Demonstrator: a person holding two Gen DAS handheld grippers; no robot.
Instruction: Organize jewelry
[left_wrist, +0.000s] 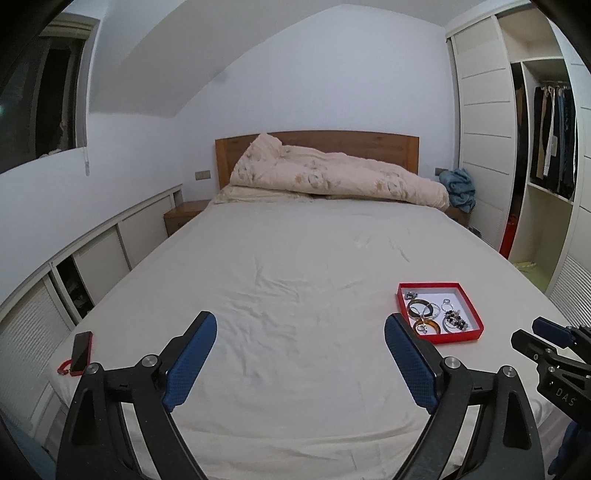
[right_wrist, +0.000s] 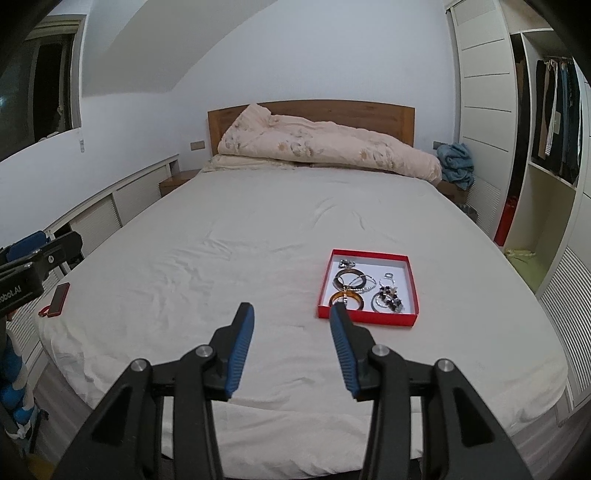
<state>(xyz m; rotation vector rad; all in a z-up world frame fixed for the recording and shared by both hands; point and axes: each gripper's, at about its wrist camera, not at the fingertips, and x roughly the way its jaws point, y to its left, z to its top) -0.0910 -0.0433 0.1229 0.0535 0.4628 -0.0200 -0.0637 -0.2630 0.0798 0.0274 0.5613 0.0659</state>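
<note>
The left gripper (left_wrist: 300, 332) hangs over the near end of a bed (left_wrist: 280, 266) covered by a wrinkled pale sheet, its blue-padded jaws spread wide with nothing between them. Just beyond the right-hand finger, a shallow red tray (left_wrist: 476, 325) lies on the sheet holding bangles (left_wrist: 421, 308), rings and beaded pieces in a loose heap. The right gripper (left_wrist: 532, 334) juts in at the far right edge. A red-cased phone (left_wrist: 81, 352) sits near the bed's left edge. A rumpled duvet (left_wrist: 332, 173) is piled against the wooden headboard (left_wrist: 369, 142).
</note>
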